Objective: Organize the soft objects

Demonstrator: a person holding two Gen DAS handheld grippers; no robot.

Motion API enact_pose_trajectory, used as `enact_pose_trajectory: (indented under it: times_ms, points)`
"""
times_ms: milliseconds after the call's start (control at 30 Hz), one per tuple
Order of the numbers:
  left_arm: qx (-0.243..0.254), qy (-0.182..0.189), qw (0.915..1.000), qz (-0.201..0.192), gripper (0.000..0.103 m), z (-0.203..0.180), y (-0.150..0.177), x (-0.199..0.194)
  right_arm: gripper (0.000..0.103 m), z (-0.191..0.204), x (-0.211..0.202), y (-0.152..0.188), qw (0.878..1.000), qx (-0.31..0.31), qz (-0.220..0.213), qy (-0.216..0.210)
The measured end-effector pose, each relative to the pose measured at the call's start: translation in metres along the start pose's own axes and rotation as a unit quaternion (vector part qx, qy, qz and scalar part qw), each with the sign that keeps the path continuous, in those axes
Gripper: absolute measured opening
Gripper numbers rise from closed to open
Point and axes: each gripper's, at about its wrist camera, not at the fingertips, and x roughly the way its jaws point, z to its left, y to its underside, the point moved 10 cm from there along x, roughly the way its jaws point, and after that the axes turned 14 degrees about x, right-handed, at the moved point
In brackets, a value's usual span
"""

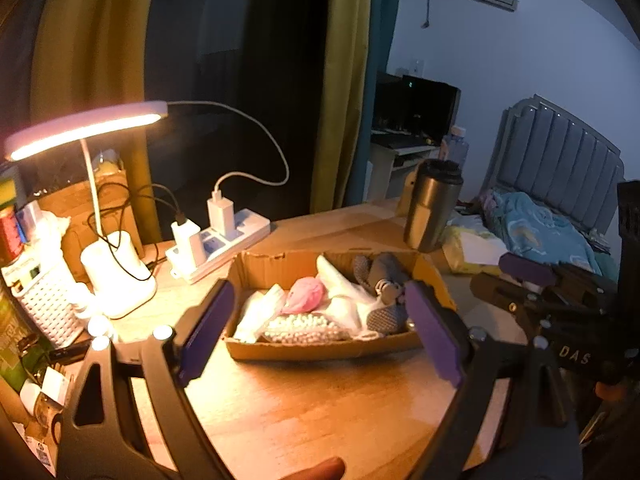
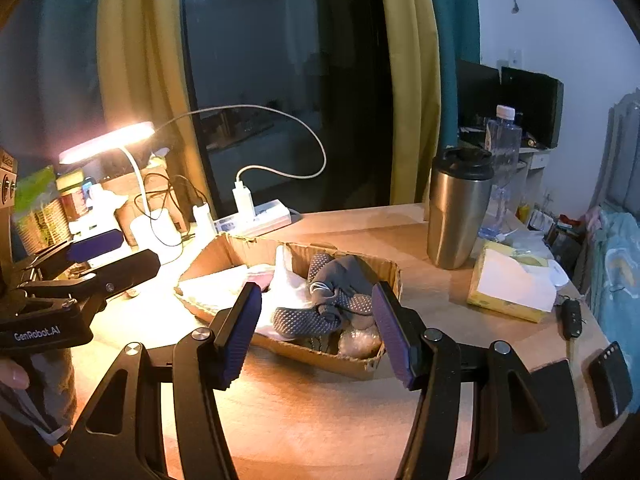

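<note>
My left gripper (image 1: 320, 328) and right gripper (image 2: 316, 332) hover spread and empty before the cardboard box (image 1: 280, 266) on the worktop (image 1: 320, 408). Inside, left to right: white cloths (image 1: 260, 312), a pink ball (image 1: 304, 294), grey dotted socks (image 2: 320, 316). The tangled socks could drag neighbours out if I pinch carelessly; a wide swing right might topple the steel tumbler (image 2: 456, 212).
</note>
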Motion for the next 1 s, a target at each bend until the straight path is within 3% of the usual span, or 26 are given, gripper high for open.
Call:
enact_pose_trajectory:
  times_ms: [900,967,1000]
  points:
    - [0.024,-0.046,0.9957,-0.077,0.089,-0.016,-0.024,-0.114,0.061,0.03,-0.113,-0.009,0.996,-0.019,-0.087,0.003]
    - [0.027,-0.055,0.9943,-0.087,0.09,-0.016,-0.029,-0.122,0.065,0.031,-0.122,-0.012,0.995,-0.019,-0.096,0.005]
    - [0.03,-0.059,0.9937,-0.09,0.096,-0.016,-0.031,-0.125,0.071,0.031,-0.126,-0.013,0.995,-0.019,-0.099,0.006]
